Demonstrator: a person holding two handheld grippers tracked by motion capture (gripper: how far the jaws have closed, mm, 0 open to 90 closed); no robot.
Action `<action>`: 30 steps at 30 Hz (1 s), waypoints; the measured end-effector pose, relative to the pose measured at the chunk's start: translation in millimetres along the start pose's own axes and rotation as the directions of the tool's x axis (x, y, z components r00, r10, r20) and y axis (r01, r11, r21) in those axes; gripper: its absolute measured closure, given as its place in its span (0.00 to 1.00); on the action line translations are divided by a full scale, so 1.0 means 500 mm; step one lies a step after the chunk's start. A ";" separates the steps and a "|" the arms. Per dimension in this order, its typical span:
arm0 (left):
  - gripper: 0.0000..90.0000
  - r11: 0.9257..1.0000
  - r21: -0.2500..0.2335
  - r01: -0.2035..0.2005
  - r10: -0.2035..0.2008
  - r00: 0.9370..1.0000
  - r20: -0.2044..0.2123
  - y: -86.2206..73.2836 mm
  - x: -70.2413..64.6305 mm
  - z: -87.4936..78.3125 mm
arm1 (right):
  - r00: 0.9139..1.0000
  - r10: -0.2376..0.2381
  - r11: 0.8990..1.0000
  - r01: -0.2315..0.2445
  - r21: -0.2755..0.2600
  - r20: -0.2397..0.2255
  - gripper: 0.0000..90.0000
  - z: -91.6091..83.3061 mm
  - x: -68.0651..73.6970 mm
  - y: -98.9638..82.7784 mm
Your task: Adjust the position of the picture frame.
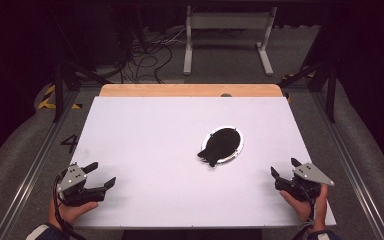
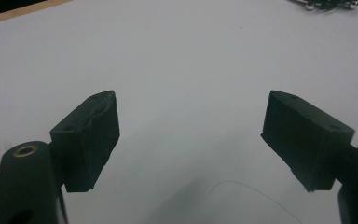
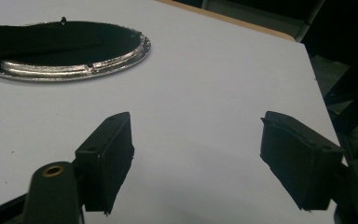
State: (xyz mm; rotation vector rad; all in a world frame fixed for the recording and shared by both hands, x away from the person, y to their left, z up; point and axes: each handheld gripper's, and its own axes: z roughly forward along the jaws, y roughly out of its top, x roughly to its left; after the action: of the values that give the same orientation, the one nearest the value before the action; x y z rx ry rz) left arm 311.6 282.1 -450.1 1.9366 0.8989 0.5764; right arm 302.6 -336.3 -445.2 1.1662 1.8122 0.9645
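A shiny oval metal tray point(image 1: 237, 147) lies right of the middle of the white table point(image 1: 150, 145). A black cloth point(image 1: 220, 146) rests in it and hangs over its near-left rim. The right gripper view has the tray point(image 3: 74, 70) and cloth point(image 3: 42, 39) at its upper left. My left gripper point(image 1: 100, 174) sits near the front left corner, open, nothing between its jaws. My right gripper point(image 1: 285, 167) stands near the front right edge, open and empty, a short way right of the tray. Both sets of jaws point(image 2: 189, 140) point(image 3: 196, 156) hover over bare table.
A wooden strip point(image 1: 190, 90) runs along the table's far edge. Beyond it stand a white frame point(image 1: 227, 35) and loose cables point(image 1: 145, 55) on the floor. Metal rails point(image 1: 355, 160) flank the table. A dark object point(image 2: 326, 3) shows at the top right of the left gripper view.
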 end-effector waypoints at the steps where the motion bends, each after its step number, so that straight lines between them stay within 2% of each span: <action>1: 0.23 1.000 -0.007 0.005 -0.005 1.000 0.005 0.003 -0.001 0.003 | 1.000 -0.004 1.000 0.004 -0.004 0.004 0.30 -0.001 0.000 0.000; 4: 0.27 1.000 -0.011 -0.003 0.004 0.999 0.033 0.008 -0.005 0.008 | 1.000 0.007 1.000 -0.007 -0.004 -0.002 0.30 0.003 -0.003 -0.001; 7: 0.29 1.000 -0.006 -0.015 0.015 0.999 0.042 0.010 -0.012 0.014 | 1.000 0.004 1.000 -0.004 0.004 -0.011 0.33 0.009 0.000 0.000; 10: 0.40 1.000 0.011 -0.015 0.015 0.998 0.055 0.010 -0.007 0.024 | 1.000 -0.010 1.000 0.010 0.014 -0.024 0.39 0.016 0.003 0.004; 12: 0.51 1.000 0.021 -0.010 0.009 0.998 0.059 0.014 -0.003 0.033 | 0.999 -0.008 0.999 0.009 0.031 -0.034 0.47 0.021 0.003 0.005; 14: 0.61 0.998 0.052 -0.032 0.029 0.998 0.052 0.020 0.004 0.043 | 0.999 0.004 0.999 -0.002 0.045 -0.049 0.55 0.025 0.000 0.007; 15: 0.66 0.998 0.058 -0.028 0.025 0.998 0.058 0.024 0.006 0.050 | 0.999 0.015 0.998 -0.012 0.055 -0.049 0.60 0.028 -0.002 0.009; 17: 0.78 0.997 0.064 -0.034 0.029 0.997 0.077 0.030 0.010 0.063 | 0.996 0.046 0.996 -0.040 0.083 -0.070 0.69 0.038 -0.009 0.015; 21: 0.97 0.996 0.080 -0.044 0.033 0.990 0.141 0.049 0.013 0.097 | 0.994 0.087 0.985 -0.075 0.157 -0.071 0.91 0.078 -0.027 0.029; 22: 0.99 0.996 0.080 -0.044 0.033 0.990 0.141 0.049 0.013 0.097 | 0.994 0.087 0.985 -0.075 0.157 -0.071 0.91 0.078 -0.027 0.029; 25: 1.00 0.993 0.100 -0.061 0.045 0.986 0.162 0.070 0.010 0.133 | 0.991 0.106 0.979 -0.089 0.181 -0.084 1.00 0.117 -0.034 0.041; 30: 1.00 0.986 0.133 -0.099 0.072 0.978 0.195 0.101 -0.002 0.197 | 0.988 0.106 0.972 -0.080 0.221 -0.109 1.00 0.178 -0.016 0.073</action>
State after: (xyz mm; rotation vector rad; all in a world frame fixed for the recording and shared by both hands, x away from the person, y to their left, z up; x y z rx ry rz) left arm 396.9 211.9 -454.5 2.1270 0.7554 0.3779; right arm 397.0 -316.4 -449.3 1.3617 2.0136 0.9245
